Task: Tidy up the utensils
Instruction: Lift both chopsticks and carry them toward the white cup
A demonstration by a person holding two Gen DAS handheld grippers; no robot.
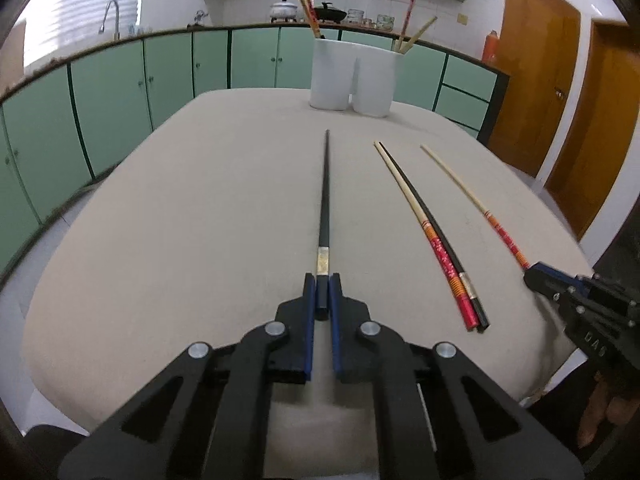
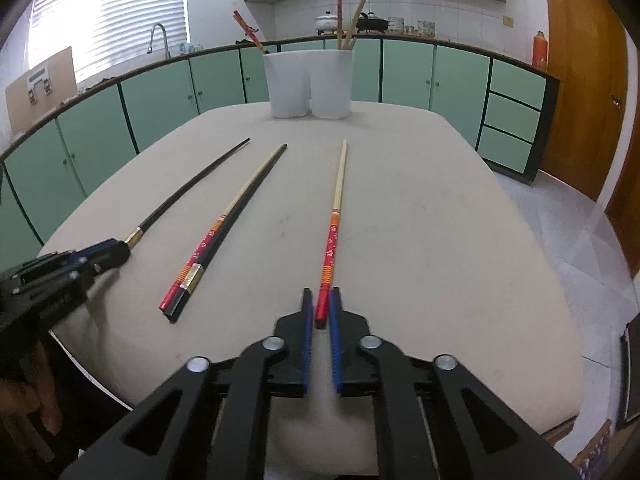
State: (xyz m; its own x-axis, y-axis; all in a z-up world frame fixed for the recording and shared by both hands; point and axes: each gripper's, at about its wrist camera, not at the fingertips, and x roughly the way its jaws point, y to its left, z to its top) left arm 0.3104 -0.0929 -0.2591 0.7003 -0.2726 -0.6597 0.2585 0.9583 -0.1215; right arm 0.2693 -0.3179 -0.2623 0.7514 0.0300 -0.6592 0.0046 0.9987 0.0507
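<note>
My left gripper is shut on the handle end of a black chopstick that lies on the table pointing away; it also shows in the right wrist view. My right gripper is shut on the red end of a red-and-cream chopstick, also lying on the table. Between them lie a red-and-cream chopstick and a black chopstick side by side. A white two-compartment holder stands at the far edge with several chopsticks in each side.
The beige table has rounded edges. Green kitchen cabinets run behind it, with pots on the counter. A wooden door is at the right.
</note>
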